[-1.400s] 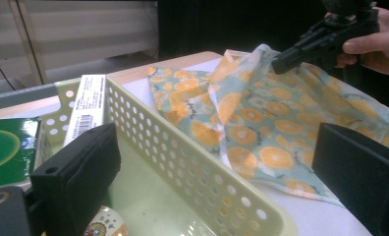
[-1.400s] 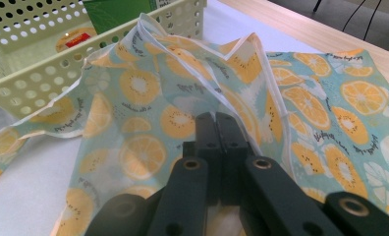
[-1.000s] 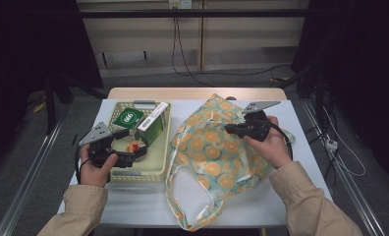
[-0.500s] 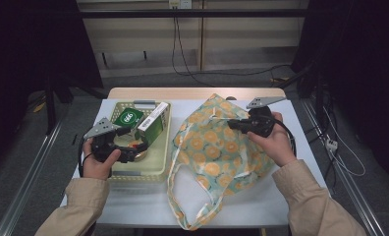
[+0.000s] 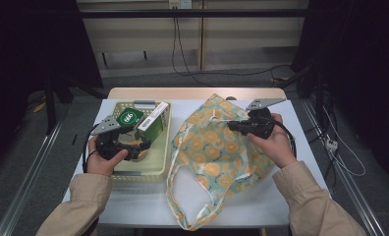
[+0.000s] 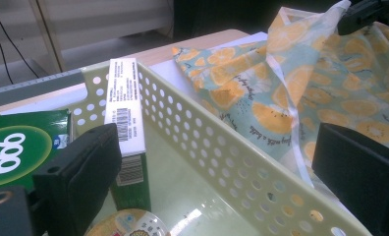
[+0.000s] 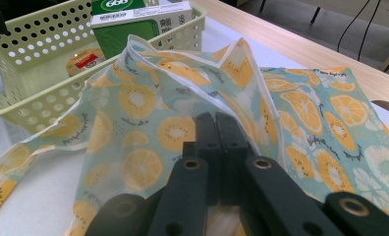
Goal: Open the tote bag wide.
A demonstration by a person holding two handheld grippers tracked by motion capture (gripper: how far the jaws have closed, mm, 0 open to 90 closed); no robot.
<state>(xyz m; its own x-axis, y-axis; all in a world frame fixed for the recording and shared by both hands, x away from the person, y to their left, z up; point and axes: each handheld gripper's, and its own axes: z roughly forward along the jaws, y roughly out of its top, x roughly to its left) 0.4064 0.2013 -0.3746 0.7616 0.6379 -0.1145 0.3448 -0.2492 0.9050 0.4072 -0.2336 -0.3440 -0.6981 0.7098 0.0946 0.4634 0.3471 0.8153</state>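
A fabric bag [image 5: 217, 152] printed with orange slices lies on the white table. My right gripper [image 5: 230, 125] is shut on its upper rim and holds that fold raised; in the right gripper view the two jaws [image 7: 216, 132] stand pressed together at the bag [image 7: 143, 128]. Left of the bag stands a pale green perforated basket [image 5: 159, 164] with a green box [image 5: 128, 117], a white-and-green carton [image 5: 153, 123] and a round tub [image 6: 128, 223]. My left gripper [image 5: 139, 146] hangs open over the basket, its jaws straddling the basket's right wall [image 6: 222, 147], touching nothing.
The bag's loose handles [image 5: 182, 196] trail toward the table's front edge. A wooden strip [image 5: 192, 92] runs along the table's far edge, with cables and a wall unit behind. Bare white table [image 5: 148, 196] lies in front of the basket.
My left gripper has edged slightly farther over the basket. The right gripper has kept its hold on the bag and stayed in place.
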